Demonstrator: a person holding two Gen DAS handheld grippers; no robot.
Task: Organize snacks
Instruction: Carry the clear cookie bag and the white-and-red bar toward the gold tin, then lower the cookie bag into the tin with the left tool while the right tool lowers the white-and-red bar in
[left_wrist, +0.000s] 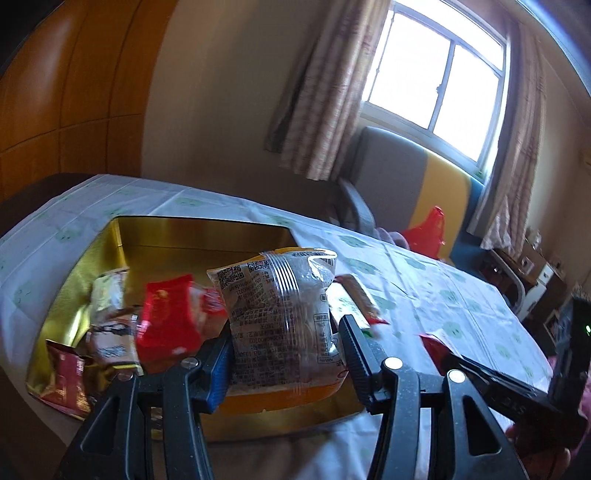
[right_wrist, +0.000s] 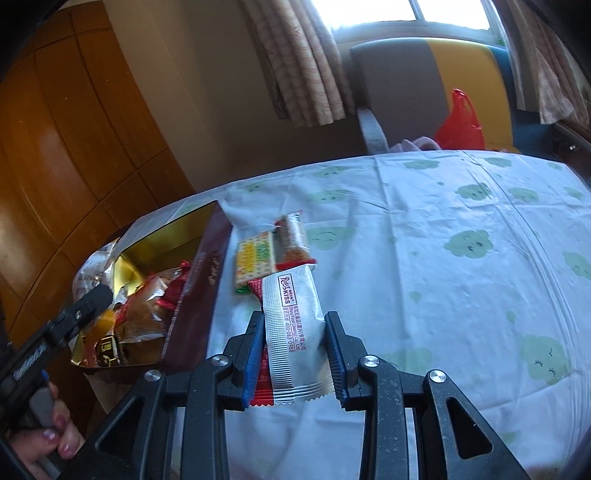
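Note:
My left gripper (left_wrist: 286, 338) is shut on a clear cake packet (left_wrist: 280, 317) with printed text and holds it above the gold box (left_wrist: 177, 236). Several snack packs lie in the box, among them a red pack (left_wrist: 168, 319). My right gripper (right_wrist: 295, 332) is shut on a silver wafer bar (right_wrist: 295, 325) just above the tablecloth, to the right of the box (right_wrist: 195, 288). A yellow-green cracker pack (right_wrist: 255, 258) and a clear bar with red ends (right_wrist: 293, 242) lie on the cloth beyond it. The left gripper (right_wrist: 92, 299) shows over the box in the right wrist view.
The table has a white cloth with green clouds (right_wrist: 443, 240). A grey and yellow chair (left_wrist: 406, 184) with a red bag (left_wrist: 428, 229) stands behind it, under a curtained window. A wooden wardrobe (right_wrist: 55, 147) is at the left. The right gripper's body (left_wrist: 517, 384) is at the table's right.

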